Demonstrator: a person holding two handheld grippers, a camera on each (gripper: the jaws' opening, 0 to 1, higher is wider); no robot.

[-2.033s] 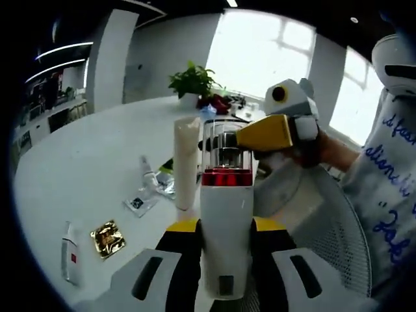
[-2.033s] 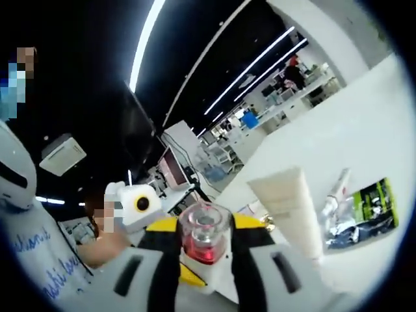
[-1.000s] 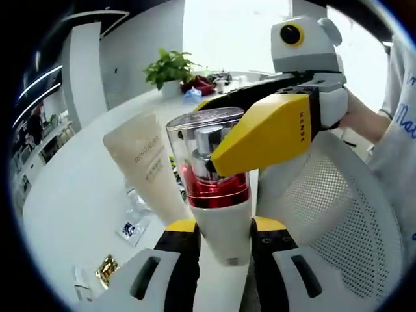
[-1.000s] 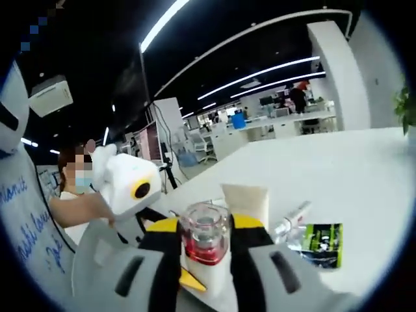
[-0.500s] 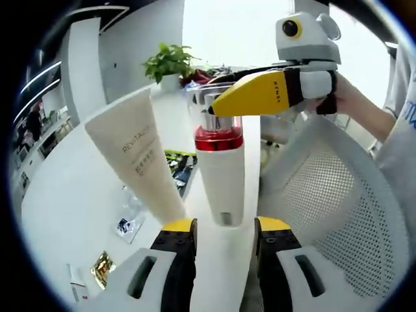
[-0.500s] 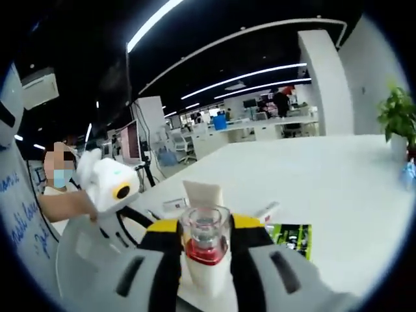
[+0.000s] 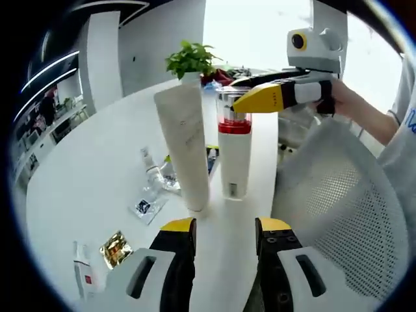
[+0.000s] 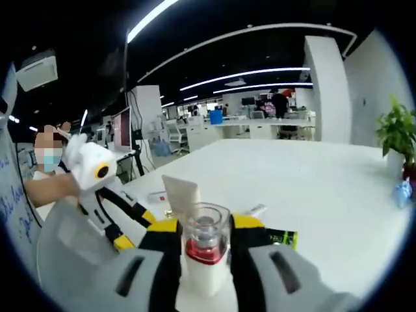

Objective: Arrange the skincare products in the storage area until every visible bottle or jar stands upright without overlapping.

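In the left gripper view, the left hand-held gripper [image 7: 224,237] has its jaws spread with nothing between them. Ahead of it a white pump bottle [image 7: 234,159] with a red collar stands upright on the white table [image 7: 84,188], just beside an upright cream tube [image 7: 185,153]. The right hand-held gripper [image 7: 260,97] pinches the bottle's clear cap. Small sachets [image 7: 146,205] lie to the left.

In the right gripper view, the right hand-held gripper [image 8: 205,244] is closed around the pump bottle [image 8: 205,260]. The tube [image 8: 181,195] stands behind it, and the left hand-held gripper [image 8: 120,231] shows lower left.
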